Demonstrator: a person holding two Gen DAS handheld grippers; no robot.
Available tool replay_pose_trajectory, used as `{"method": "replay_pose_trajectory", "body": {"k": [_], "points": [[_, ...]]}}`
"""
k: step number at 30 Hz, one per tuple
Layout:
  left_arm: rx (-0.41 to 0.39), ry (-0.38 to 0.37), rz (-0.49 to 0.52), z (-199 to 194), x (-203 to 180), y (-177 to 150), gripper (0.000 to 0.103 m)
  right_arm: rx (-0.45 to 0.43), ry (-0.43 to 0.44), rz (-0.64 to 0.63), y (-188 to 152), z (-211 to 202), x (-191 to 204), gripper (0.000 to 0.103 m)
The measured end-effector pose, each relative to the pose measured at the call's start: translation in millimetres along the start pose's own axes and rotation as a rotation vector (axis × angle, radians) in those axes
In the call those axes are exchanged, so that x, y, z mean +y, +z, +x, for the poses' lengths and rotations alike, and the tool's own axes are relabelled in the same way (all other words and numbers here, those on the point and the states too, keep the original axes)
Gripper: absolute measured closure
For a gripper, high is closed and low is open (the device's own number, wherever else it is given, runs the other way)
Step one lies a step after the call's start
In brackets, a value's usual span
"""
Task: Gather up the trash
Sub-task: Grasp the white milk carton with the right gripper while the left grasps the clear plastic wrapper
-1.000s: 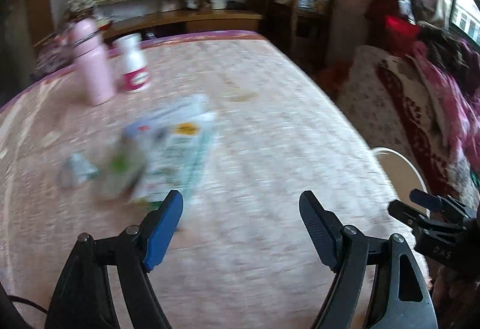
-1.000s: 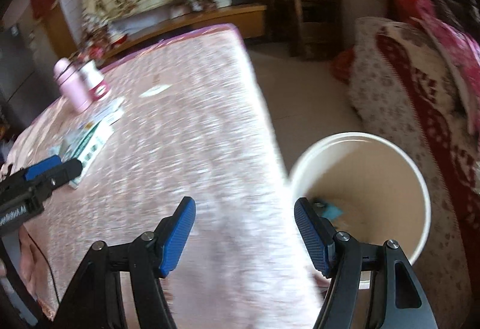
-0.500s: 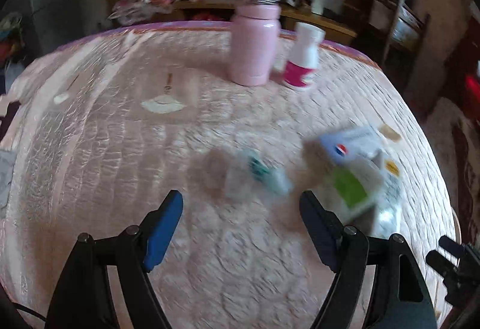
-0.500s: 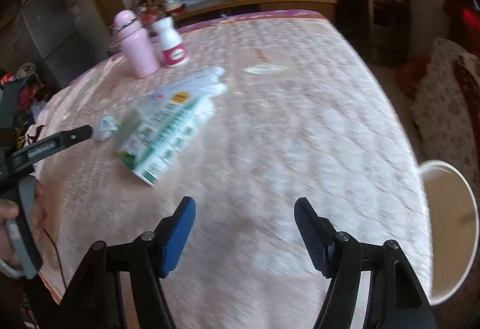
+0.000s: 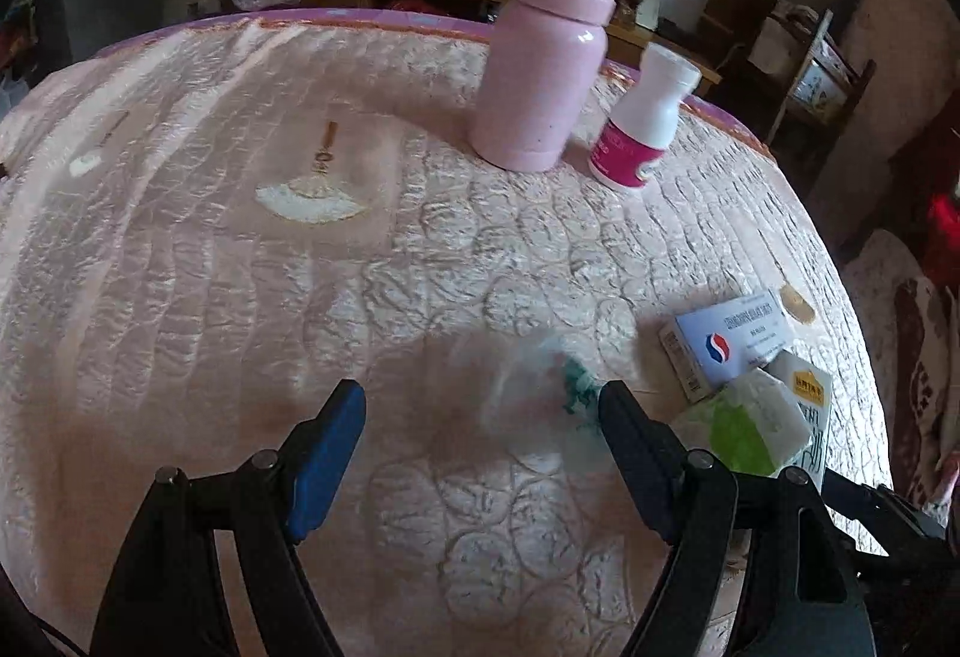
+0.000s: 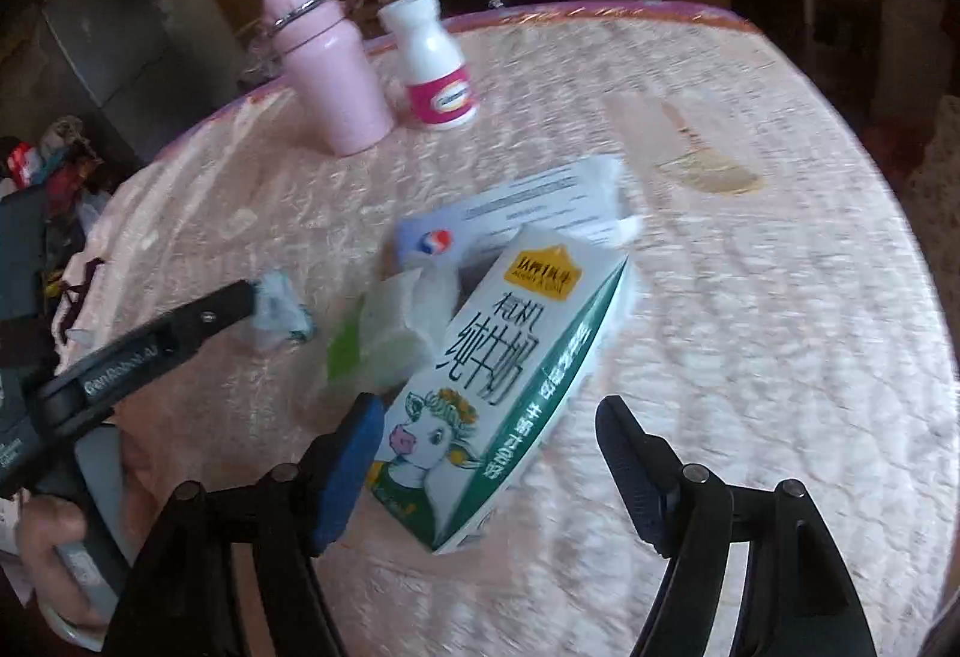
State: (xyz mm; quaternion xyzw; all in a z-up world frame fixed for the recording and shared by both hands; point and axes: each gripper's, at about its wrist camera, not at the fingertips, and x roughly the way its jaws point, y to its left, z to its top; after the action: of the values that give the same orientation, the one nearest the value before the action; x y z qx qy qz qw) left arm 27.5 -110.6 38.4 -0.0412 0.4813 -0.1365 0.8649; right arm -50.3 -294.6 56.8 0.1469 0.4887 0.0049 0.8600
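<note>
Right gripper (image 6: 483,453): jaws opening, nothing pinched; milk carton (image 6: 498,375) lies flat on table (image 6: 750,297), near end low centre between pads, touching neither, long axis running up-right to lower-left. Right hand nearer carton. Left gripper (image 5: 483,429): jaws wide, empty; crumpled wrapper (image 5: 540,393) just ahead, right of centre, near right pad, blurred. Farther: tissue pack (image 6: 384,333), blue box (image 6: 510,213); upper frame, pink flask (image 6: 327,75), white bottle (image 6: 432,63).
</note>
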Motion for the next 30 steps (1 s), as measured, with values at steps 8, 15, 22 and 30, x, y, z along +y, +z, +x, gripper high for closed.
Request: {"method": "replay_pose_trajectory", "body": {"k": [8, 15, 22, 30], "points": [[-0.019, -0.064, -0.002, -5, 1, 5, 0.022, -0.012, -0.1, -0.068, -10, -24, -36, 0.037], [-0.031, -0.059, -0.025, -12, 6, 4, 0.022, -0.013, 0.044, 0.096, -13, -27, -64, 0.034], [-0.038, -0.033, -0.025, -19, 13, -1, 0.022, 0.024, 0.005, 0.034, -13, 13, -4, 0.025], [0.005, -0.072, 0.036, -18, 14, -14, 0.022, 0.041, -0.141, -0.067, -25, -11, -34, 0.025]]}}
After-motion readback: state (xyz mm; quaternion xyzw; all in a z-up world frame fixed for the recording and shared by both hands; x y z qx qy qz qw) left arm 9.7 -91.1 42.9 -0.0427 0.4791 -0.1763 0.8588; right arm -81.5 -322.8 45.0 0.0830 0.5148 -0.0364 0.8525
